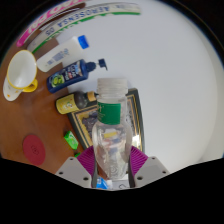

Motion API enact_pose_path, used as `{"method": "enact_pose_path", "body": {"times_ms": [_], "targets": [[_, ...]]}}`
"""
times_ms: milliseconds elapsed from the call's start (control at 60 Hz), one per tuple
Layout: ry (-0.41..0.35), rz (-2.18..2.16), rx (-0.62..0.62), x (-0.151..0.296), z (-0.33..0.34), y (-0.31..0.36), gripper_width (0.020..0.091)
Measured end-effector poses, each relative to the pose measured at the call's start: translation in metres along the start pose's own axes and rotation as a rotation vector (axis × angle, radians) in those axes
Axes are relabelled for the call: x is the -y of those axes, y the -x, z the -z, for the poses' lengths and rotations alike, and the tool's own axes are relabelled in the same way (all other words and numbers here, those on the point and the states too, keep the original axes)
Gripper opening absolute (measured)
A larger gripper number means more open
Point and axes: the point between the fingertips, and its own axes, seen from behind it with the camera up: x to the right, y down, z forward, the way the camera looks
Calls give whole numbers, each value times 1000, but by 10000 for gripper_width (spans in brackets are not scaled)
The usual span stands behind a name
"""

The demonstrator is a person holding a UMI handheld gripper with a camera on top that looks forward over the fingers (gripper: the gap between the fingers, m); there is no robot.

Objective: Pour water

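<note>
The claw (112, 165) grips an upright clear water bottle (109, 135) between its fingers.

You are working at a test desk (180, 70), likely a lab or office: a white-and-wood top crowded with bottles (75, 72), a white cup (20, 72) and printed labels (85, 15).

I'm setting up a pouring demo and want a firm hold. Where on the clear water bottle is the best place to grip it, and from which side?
Grip the water bottle around its lower body, coming in level from the near side, as the gripper does here: its pink pads press on both sides. The body is broad and round there; the white cap and narrow neck stay free for pouring.
</note>
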Motion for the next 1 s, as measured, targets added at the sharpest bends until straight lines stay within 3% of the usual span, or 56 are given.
{"method": "enact_pose_path", "body": {"times_ms": [283, 450, 567, 733, 1000], "targets": [[-122, 642, -66, 95, 18, 45, 424], [-200, 867, -94, 123, 24, 59, 423], [-210, 888, -88, 129, 26, 60, 423], [-191, 664, -28, 122, 29, 44, 425], [-63, -340, 193, 88, 47, 18, 427]]}}
